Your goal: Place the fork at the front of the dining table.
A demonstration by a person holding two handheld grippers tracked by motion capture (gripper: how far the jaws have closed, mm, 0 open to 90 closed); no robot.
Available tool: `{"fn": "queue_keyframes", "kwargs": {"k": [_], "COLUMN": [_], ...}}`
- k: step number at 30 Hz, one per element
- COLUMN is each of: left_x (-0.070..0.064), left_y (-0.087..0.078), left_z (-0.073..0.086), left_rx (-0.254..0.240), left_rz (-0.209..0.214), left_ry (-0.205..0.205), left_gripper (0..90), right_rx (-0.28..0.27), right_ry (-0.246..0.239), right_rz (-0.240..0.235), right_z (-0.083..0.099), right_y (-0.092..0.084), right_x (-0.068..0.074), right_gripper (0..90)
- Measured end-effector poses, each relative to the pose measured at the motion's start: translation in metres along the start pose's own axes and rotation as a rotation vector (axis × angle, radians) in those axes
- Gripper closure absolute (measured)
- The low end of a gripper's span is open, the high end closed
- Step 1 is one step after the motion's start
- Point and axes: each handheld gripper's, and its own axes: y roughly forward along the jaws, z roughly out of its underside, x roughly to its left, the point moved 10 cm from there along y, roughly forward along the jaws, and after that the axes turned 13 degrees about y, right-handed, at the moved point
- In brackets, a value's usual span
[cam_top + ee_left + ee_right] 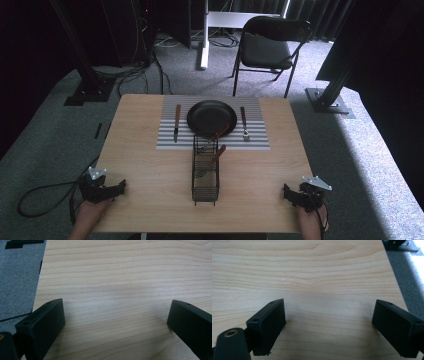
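At the near edge of the wooden table (150,165), both grippers are resting with their jaws spread wide and nothing between them: the left gripper (118,188) near the left corner, the right gripper (287,192) near the right one. Both gripper views are looking along the open jaws at bare wood grain.

Between them, well apart from each, a black wire basket (205,172) is standing lengthways down the middle of the table. Two utensils with brown handles (219,150) are leaning out of its far end, towards the black plate (212,118). That plate is sitting on a striped mat (260,142), with a knife (177,123) lying to its left and a fork (244,123) to its right.

Judging by this layout, the place setting is being built from the basket, and the work in hand is reaching for one of the remaining utensils. To do it well, the nearer gripper should be approaching from above the far end of the basket, keeping its jaws open until they are straddling a single handle, then closing on the wood and lifting straight up so the head is not snagging the wire.

No brand, label or writing is readable anywhere.
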Motion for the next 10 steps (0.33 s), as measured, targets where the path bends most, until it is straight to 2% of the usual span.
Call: {"fn": "queue_keyframes", "kwargs": {"k": [7,10], "left_x": [0.0000,0.0003], "left_y": [0.0000,0.0014], "left_z": [0.0000,-0.0015], "left_rx": [0.000,0.009], "left_rz": [0.000,-0.040], "left_ry": [0.000,-0.044], "left_gripper": [1.3,1.4], "right_rx": [0.005,0.005], "right_ry": [0.007,0.009], "right_rz": [0.001,0.001], "right_z": [-0.0003,-0.0005], "right_y": [0.0009,0.0010], "right_x": [-0.0005,-0.0006], "right_gripper": [11.0,11.1]}}
